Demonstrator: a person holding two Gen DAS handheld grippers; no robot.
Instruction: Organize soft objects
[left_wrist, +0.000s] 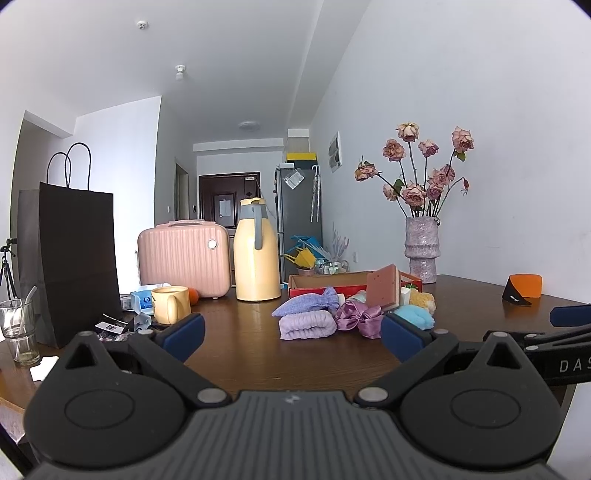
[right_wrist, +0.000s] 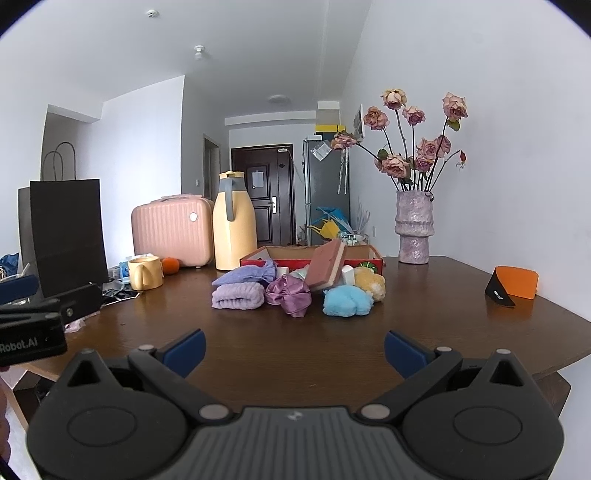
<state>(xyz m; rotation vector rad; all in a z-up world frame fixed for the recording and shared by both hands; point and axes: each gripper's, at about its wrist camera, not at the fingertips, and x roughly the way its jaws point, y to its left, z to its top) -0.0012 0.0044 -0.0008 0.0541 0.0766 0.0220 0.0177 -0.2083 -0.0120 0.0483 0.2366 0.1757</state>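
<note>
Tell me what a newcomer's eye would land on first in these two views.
First, the heap of soft things mid-table: a lilac rolled towel, a purple satin scrunchie, a blue fluffy piece and a pink sponge leaning against the red box behind. Next, the dried roses in a mottled vase at the far right by the wall. Both the left gripper and the right gripper are open, short of the heap.

A home: fridge, front door, flower vase.

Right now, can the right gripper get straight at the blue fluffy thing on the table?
Probably yes. The right gripper is open and empty, and only bare table lies between it and the blue fluffy thing, which sits at the front of the pile.
</note>
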